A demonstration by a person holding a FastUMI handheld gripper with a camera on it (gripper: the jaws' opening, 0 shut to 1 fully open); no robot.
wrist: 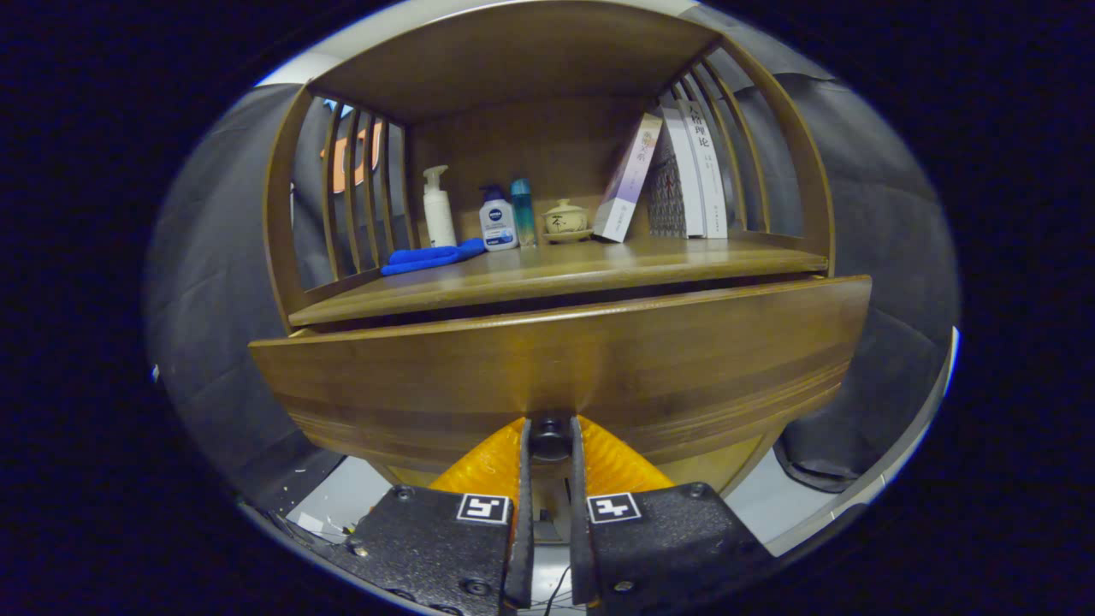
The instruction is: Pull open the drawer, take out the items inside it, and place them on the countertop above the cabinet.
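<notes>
the gripper (550, 436) is sitting at the bottom centre of the frame, its jaws nearly closed and pinching the small dark knob (550, 438) from both sides. the knob is sticking out of the lower middle of the wooden drawer front (565, 359), which is spanning the middle of the frame and standing slightly out from the cabinet, a thin dark gap showing above it. what is lying inside the drawer is hidden. above, the tabletop (547, 278) is carrying a blue cloth (432, 256) at centre left, a white pump bottle (439, 208), a white and blue bottle (498, 221), a teal bottle (523, 211), a lidded ceramic cup (565, 219) and leaning books (676, 171) at upper right.
</notes>
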